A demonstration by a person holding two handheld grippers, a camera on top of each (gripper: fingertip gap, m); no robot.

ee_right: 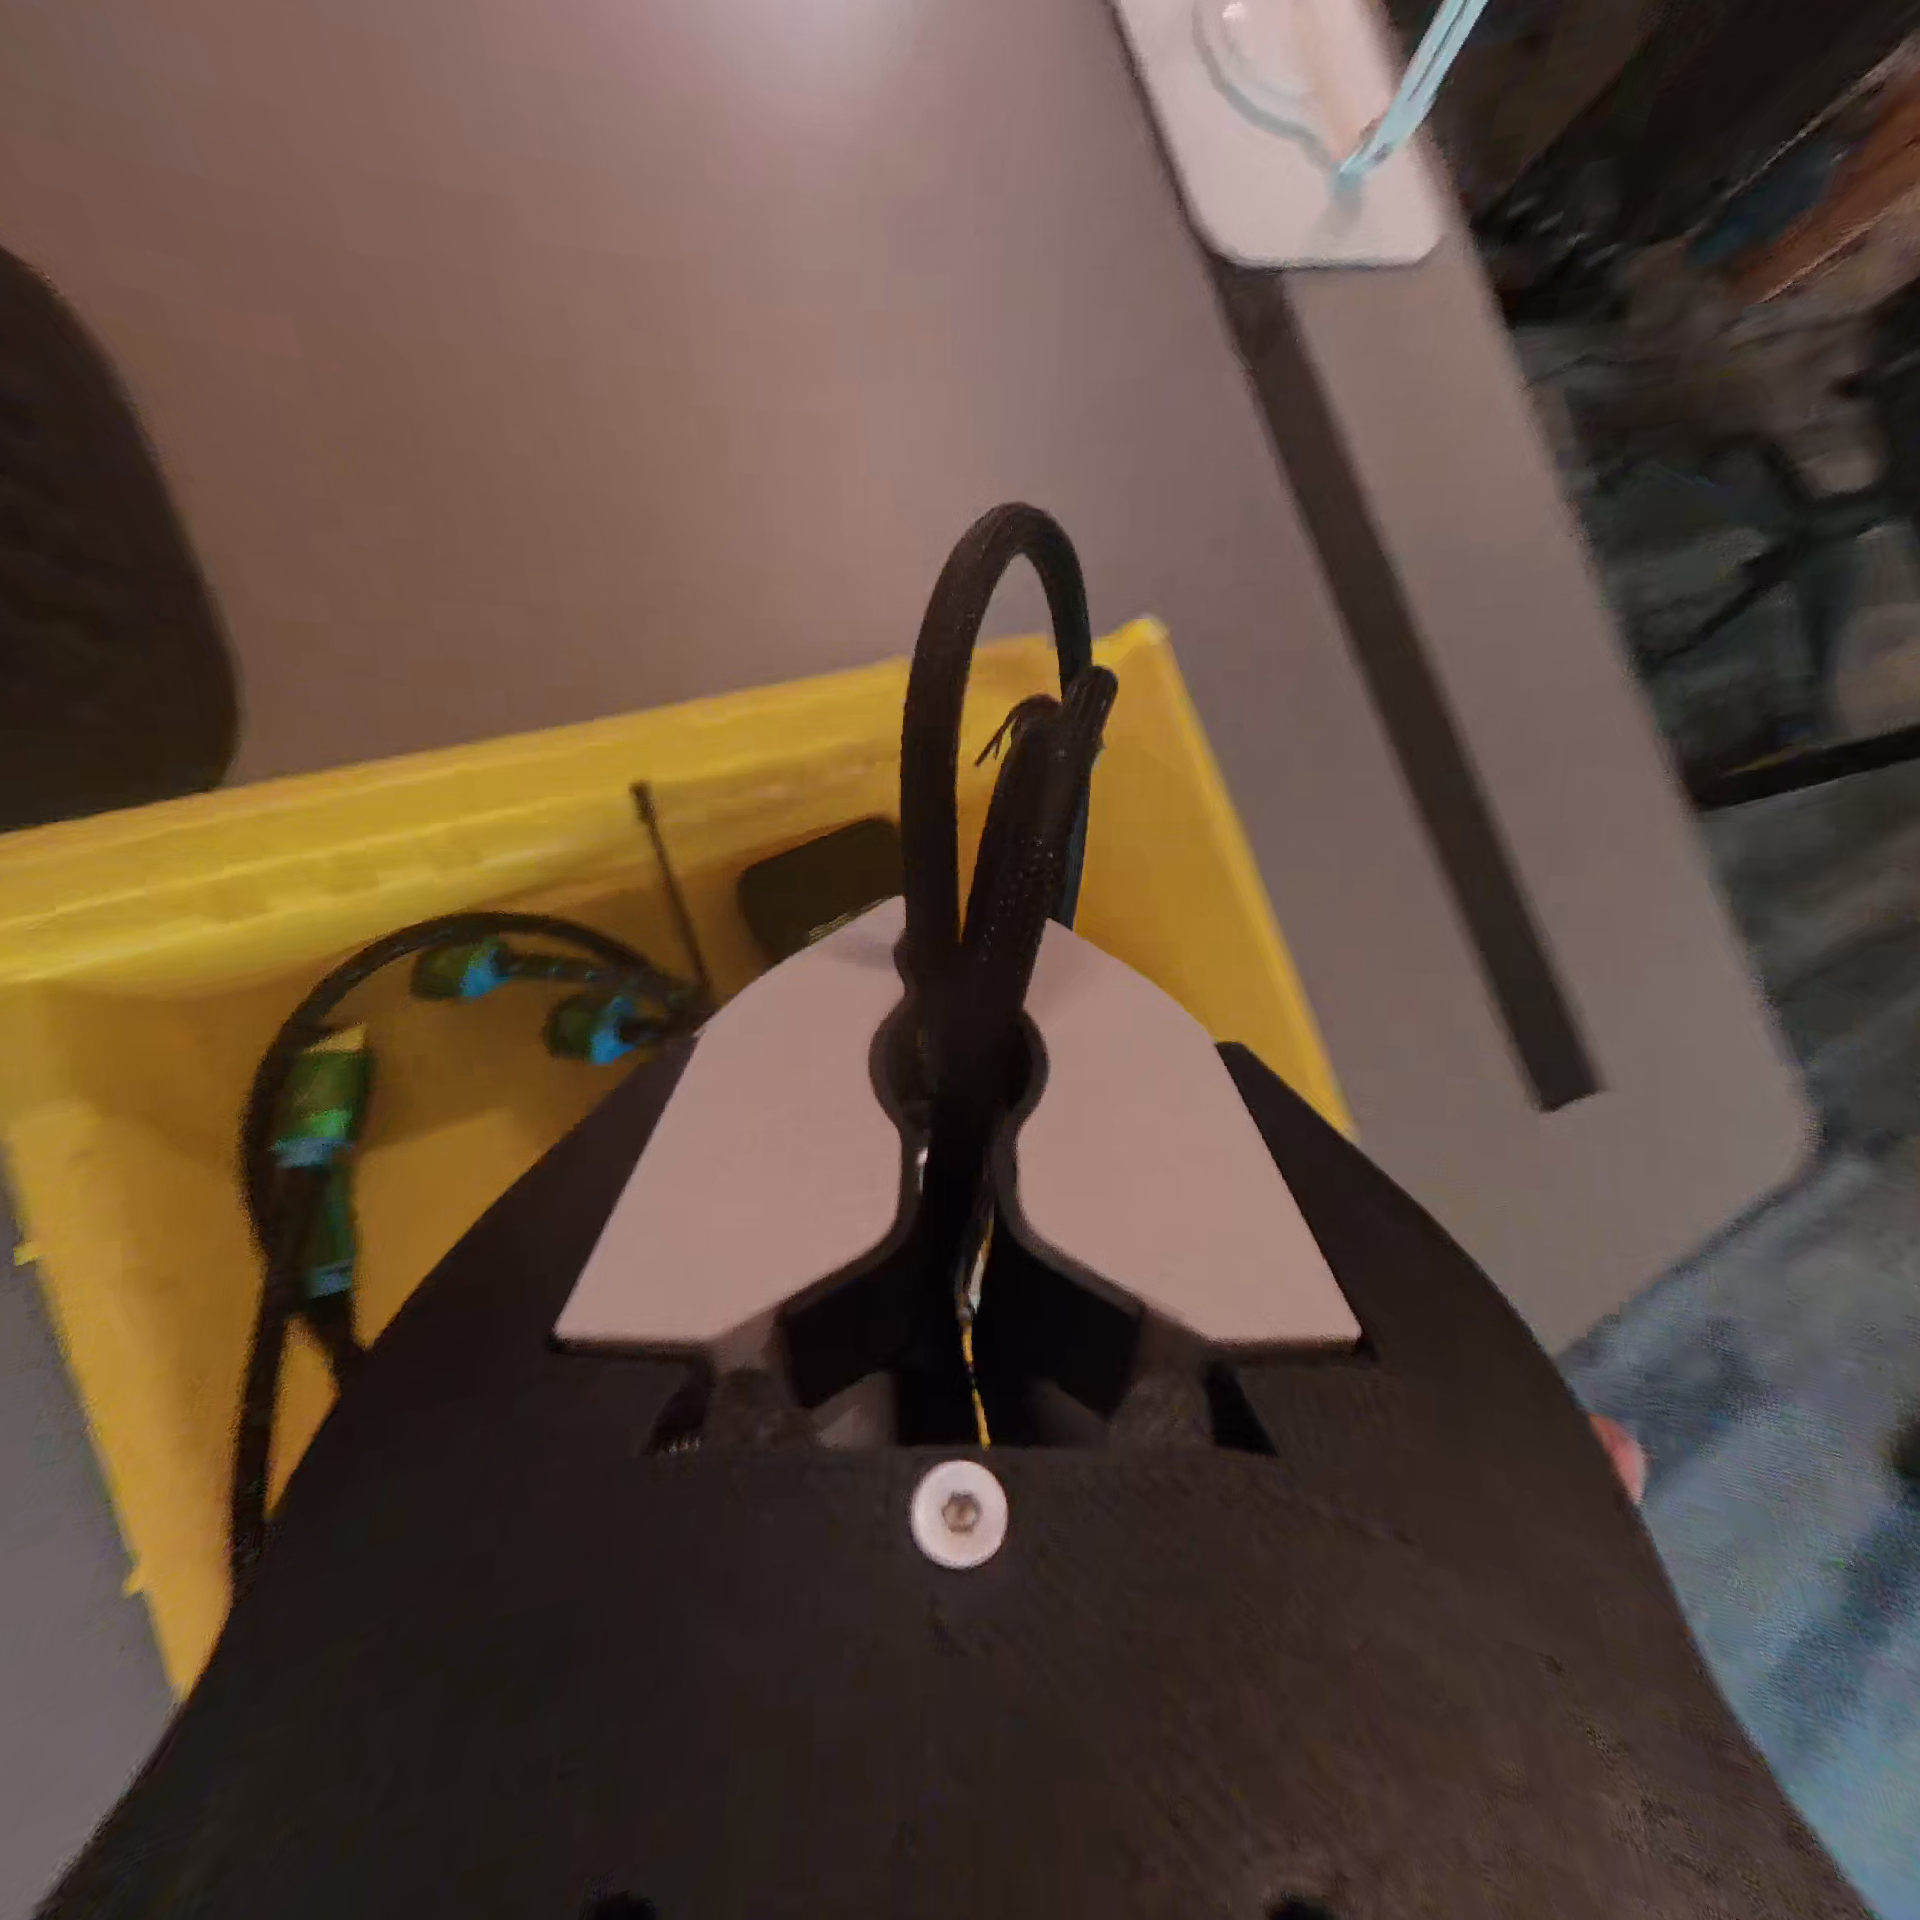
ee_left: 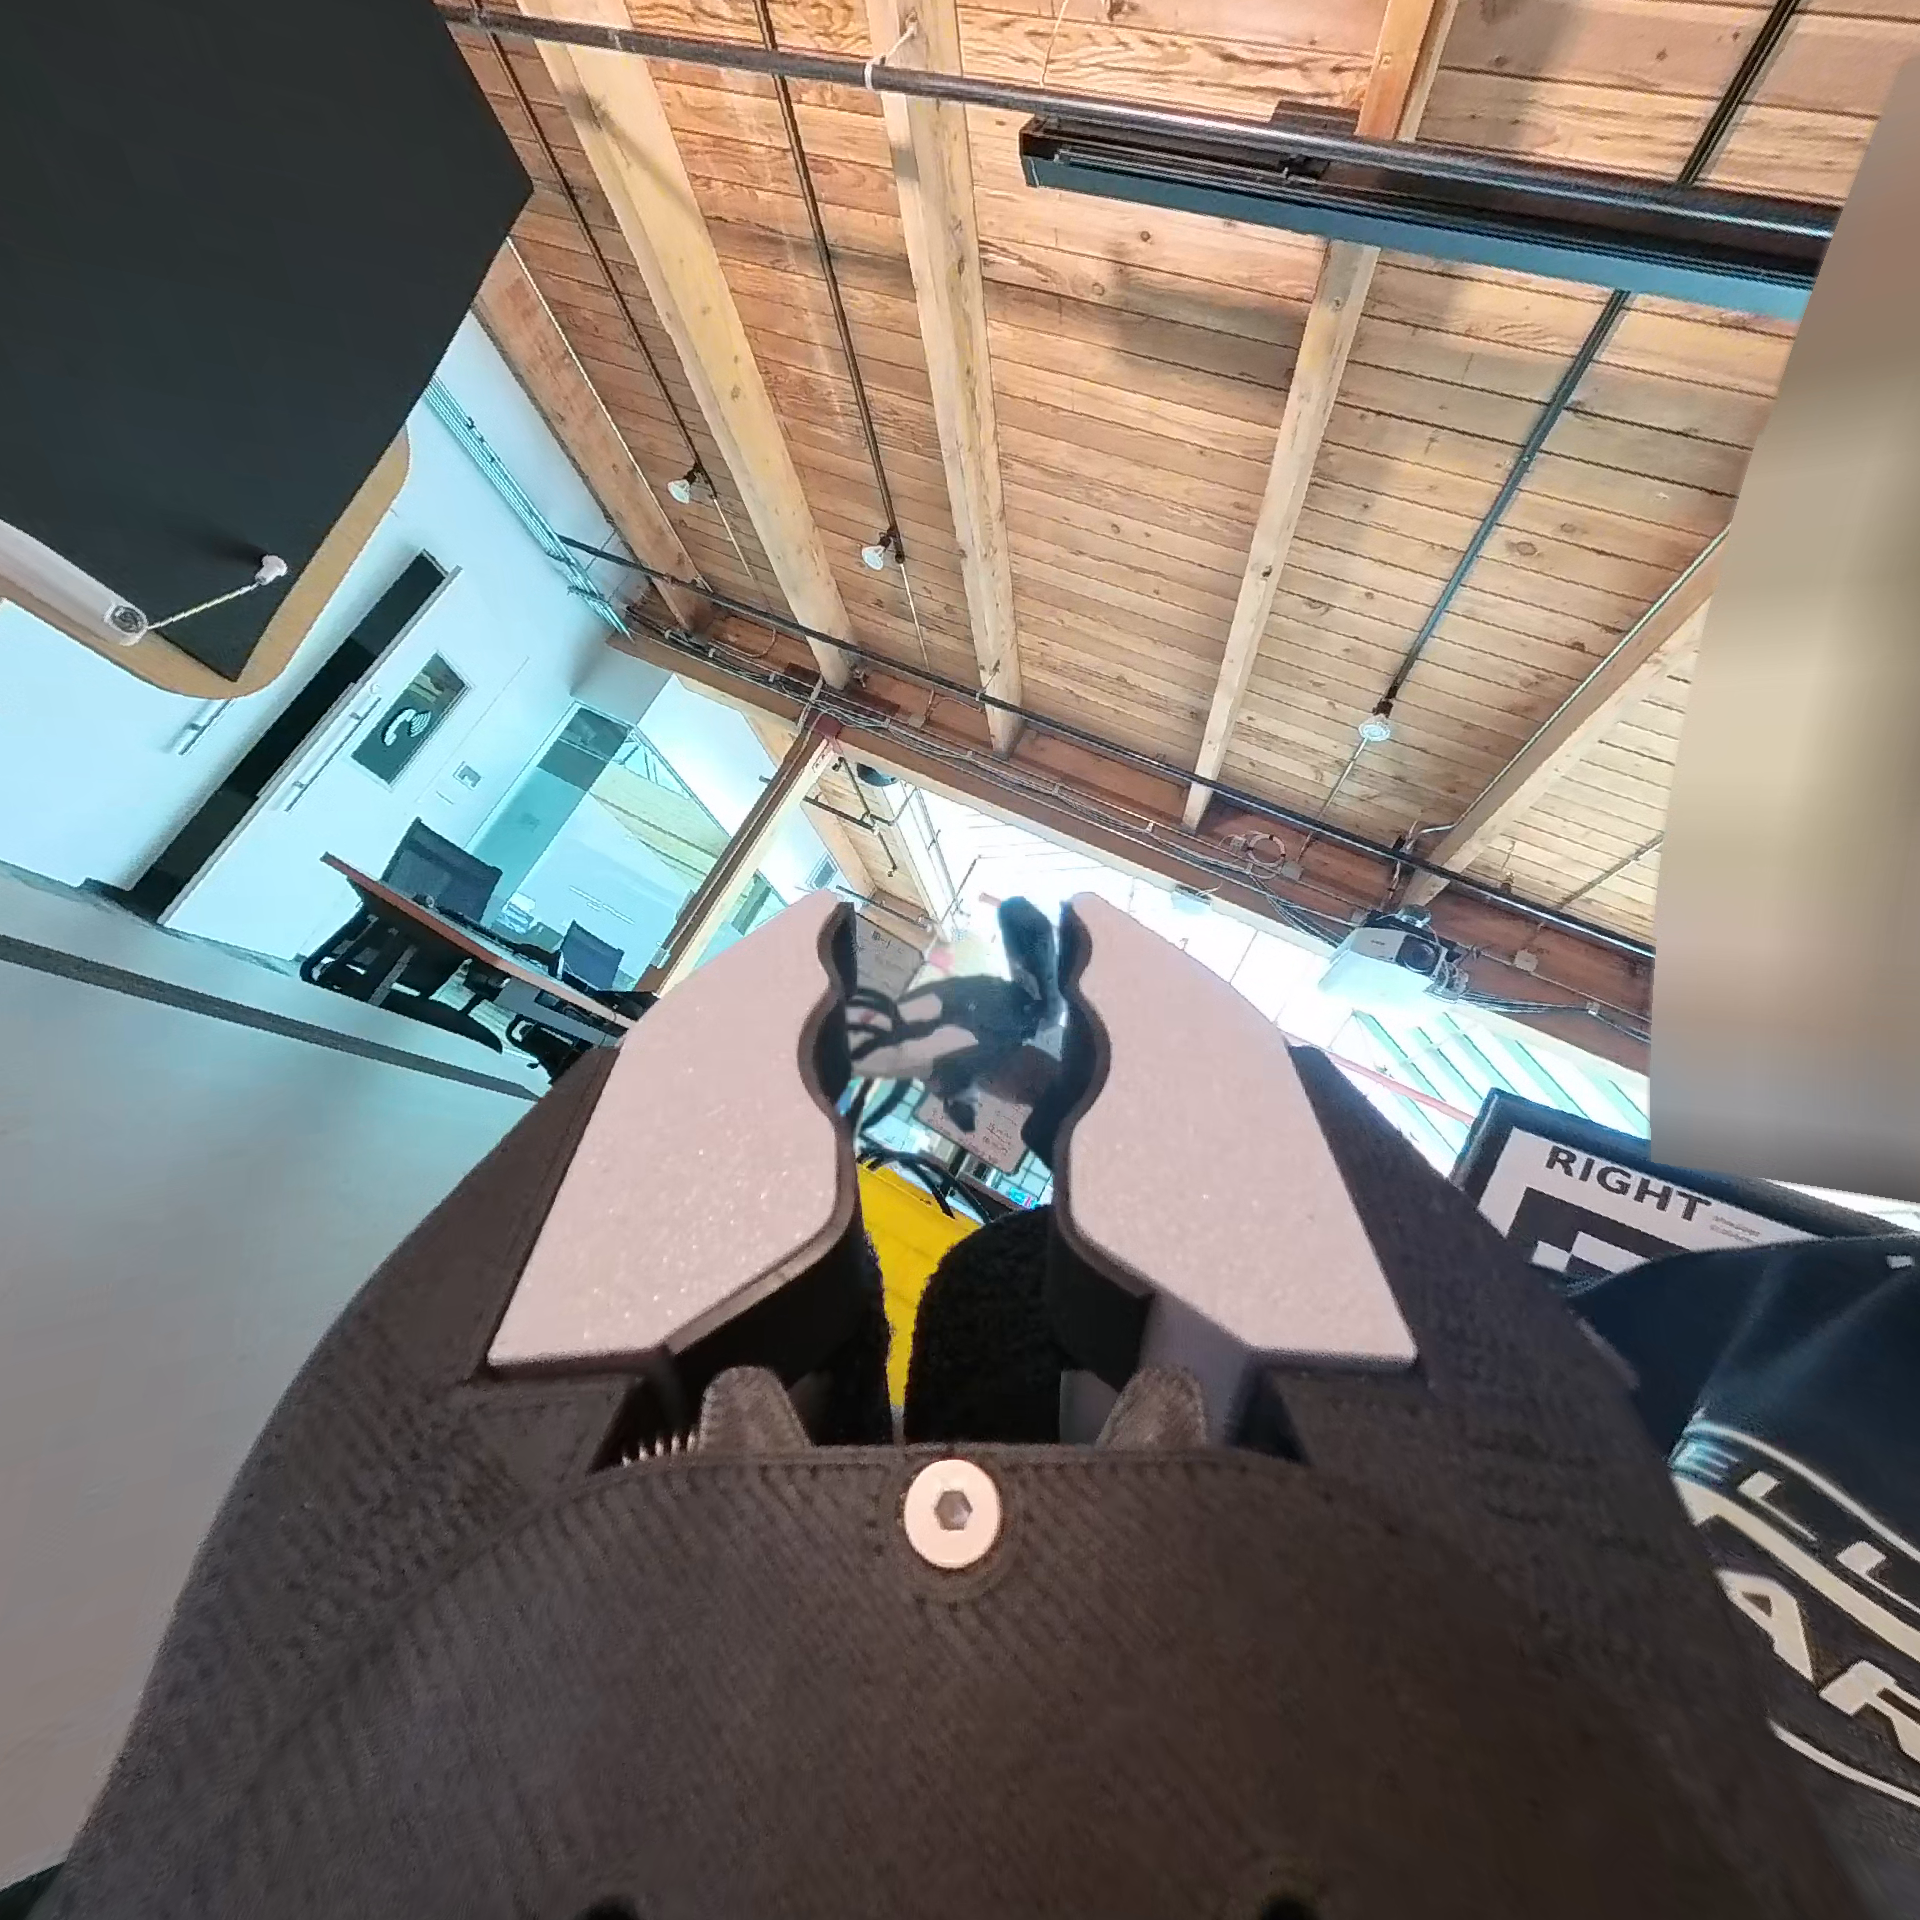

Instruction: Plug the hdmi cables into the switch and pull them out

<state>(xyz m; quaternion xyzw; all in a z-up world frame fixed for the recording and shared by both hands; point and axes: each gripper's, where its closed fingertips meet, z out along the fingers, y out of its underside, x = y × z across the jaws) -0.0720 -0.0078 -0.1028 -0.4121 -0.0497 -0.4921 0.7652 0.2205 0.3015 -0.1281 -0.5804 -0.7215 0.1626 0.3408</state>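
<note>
Our right gripper point(ee_right: 961, 971) clenches a looped black braided cable point(ee_right: 940, 717) above the yellow bin point(ee_right: 1195, 790); our left gripper point(ee_left: 956, 920), tilted ceilingward, stands parted and empty.

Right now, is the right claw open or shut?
Shut: the right claw pinches a looped black braided cable between its fingers, above the yellow bin.

The right hand-held gripper point(ee_right: 961, 961) has its grey fingers closed on a looped black braided cable point(ee_right: 940, 727). At nine o'clock, a yellow plastic bin point(ee_right: 436, 779) on the grey table point(ee_right: 623, 364) holds more black cables with green-and-blue connectors point(ee_right: 322, 1122).
</note>
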